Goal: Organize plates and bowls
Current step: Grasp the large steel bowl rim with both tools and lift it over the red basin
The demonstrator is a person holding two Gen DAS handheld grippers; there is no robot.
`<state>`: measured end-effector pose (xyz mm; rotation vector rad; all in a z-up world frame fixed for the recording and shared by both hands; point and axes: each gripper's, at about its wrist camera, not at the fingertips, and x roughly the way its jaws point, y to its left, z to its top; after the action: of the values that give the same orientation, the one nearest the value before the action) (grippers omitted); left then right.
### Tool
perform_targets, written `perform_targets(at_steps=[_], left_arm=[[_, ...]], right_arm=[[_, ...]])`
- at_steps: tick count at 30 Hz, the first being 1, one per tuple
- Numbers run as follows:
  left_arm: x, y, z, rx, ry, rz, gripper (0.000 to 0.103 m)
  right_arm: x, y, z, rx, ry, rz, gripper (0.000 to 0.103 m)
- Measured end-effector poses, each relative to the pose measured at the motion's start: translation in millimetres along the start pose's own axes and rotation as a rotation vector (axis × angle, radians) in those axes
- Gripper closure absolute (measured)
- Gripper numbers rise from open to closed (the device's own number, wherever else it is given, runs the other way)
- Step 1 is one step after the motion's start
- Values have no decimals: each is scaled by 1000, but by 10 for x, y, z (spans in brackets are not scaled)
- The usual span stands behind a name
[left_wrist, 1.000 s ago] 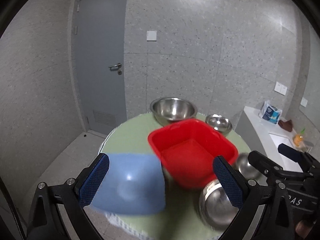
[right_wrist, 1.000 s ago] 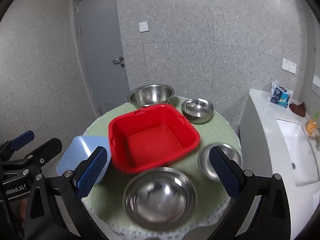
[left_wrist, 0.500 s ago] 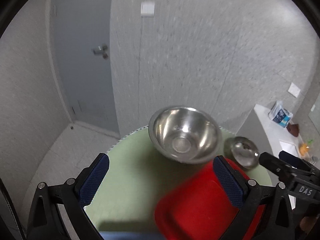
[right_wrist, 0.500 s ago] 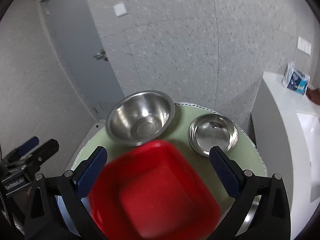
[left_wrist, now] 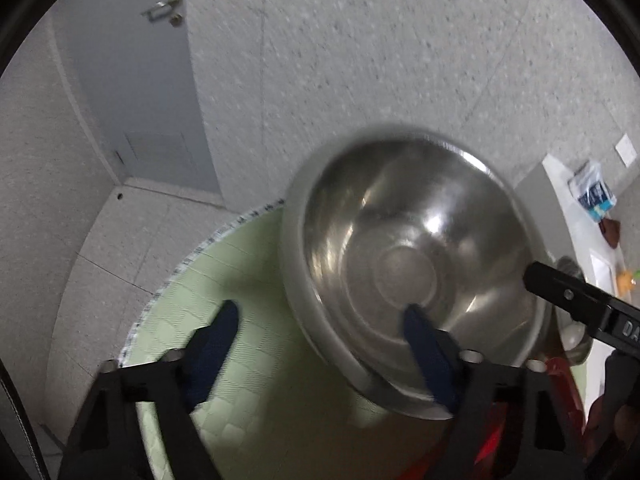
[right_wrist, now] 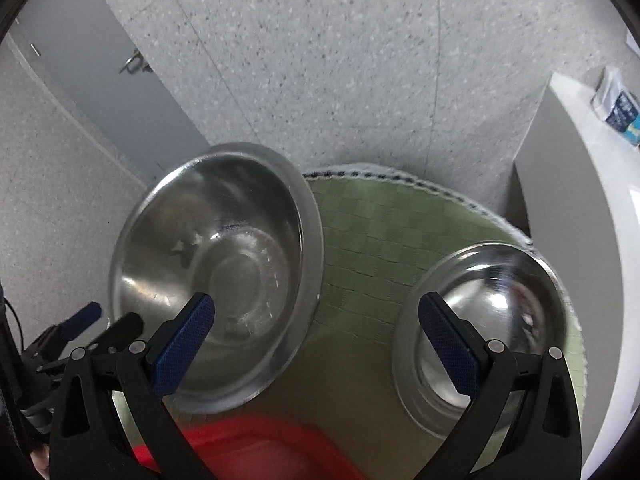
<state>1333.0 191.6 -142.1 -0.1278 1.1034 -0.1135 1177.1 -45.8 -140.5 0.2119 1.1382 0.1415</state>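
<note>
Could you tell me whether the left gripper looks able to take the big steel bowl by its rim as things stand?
Probably yes: the left gripper is open, its fingers either side of the big steel bowl's near rim, nothing between.

Washroom-type rm: tiled walls [right_wrist: 320, 60], sink counter [right_wrist: 580, 184], grey door [left_wrist: 132, 72].

A round table [right_wrist: 360, 240] covered with a pale green checked cloth with a white patterned fringe carries the dishes. A large stainless steel mixing bowl [right_wrist: 216, 280] sits on its far left part, reaching the cloth's edge. A smaller stainless steel bowl [right_wrist: 492, 320] sits to the right, apart from the large one. A red square plastic basin [right_wrist: 248, 452] lies nearest, just beside the large bowl.
</note>
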Motion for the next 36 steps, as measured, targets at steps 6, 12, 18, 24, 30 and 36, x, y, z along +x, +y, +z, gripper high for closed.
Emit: perform_targets(at_steps=[6,12,18,24,30,36], left_arm=[[272,-39,111,30,11,-28,72],[276,-118,4,27,-9,-38,72],[-104,-141,-264,25,-100,-58,71],[-681,-239,-503,49,-222,-34,71],[-1222,-487,-1033,75,-284,-45,70],[-1624,-679,-1852,72,-245,-74,68]], right_arm=[[118,65,-6,-47,40,6,61],[121,189,-36,-85,33,34,70],[86,204,-76,-103,-2,59,71],[-339,301,-87,-139,-101,92,70],[-947,260,-342,-167,-168,117,71],[-1231,15,-834,-173,-153,126,71]])
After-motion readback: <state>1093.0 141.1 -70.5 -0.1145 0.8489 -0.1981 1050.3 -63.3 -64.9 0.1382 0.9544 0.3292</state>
